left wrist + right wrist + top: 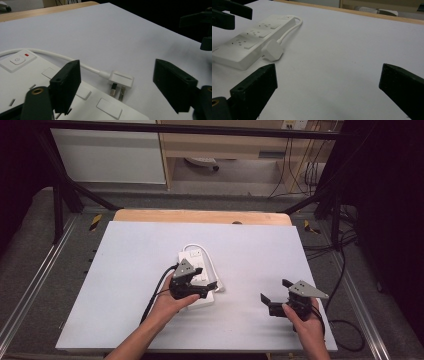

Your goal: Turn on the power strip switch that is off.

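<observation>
The left gripper [117, 87] hovers over the white power strip [196, 270], its jaws spread with nothing pinched; the white plug [121, 81] lies on the table [125, 270] just ahead of them, pins up, touching neither pad. Well apart to the right, the right gripper [327, 87] rests with jaws spread wide, the strip and plug off to its far left

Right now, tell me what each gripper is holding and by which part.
Nothing is held. The left gripper stands open above the white power strip, its plug lying free on the table between the jaws. The right gripper is open over bare table.
</observation>
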`<act>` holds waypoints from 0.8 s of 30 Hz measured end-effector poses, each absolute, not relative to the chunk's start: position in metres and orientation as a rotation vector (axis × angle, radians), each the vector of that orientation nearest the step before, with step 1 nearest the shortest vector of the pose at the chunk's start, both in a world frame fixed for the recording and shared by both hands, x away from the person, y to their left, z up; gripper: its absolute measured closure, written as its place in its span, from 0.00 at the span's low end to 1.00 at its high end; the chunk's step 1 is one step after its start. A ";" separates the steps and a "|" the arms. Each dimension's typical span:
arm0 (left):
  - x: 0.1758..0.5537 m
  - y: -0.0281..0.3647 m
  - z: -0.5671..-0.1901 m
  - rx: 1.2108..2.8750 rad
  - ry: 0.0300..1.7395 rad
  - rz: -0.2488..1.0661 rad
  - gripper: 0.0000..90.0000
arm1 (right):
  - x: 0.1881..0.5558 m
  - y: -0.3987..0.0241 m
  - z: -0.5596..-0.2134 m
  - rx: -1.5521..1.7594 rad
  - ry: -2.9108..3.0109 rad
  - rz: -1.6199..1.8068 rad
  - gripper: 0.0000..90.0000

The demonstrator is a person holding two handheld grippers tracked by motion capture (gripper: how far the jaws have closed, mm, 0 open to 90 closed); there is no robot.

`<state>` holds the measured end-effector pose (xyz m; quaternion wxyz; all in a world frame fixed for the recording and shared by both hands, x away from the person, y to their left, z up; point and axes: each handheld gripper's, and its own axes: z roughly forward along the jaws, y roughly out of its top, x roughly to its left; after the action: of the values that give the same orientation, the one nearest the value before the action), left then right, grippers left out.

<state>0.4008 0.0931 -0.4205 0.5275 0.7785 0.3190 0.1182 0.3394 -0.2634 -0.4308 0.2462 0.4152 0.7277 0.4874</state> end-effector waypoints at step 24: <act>0.402 0.115 -0.399 1.792 0.764 0.303 0.09 | 0.340 -0.263 -0.431 1.136 1.988 1.330 0.03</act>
<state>0.4017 0.1153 -0.3994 0.5523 0.7578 0.3231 0.1279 0.3401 -0.2631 -0.4313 0.2443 0.4158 0.7281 0.4871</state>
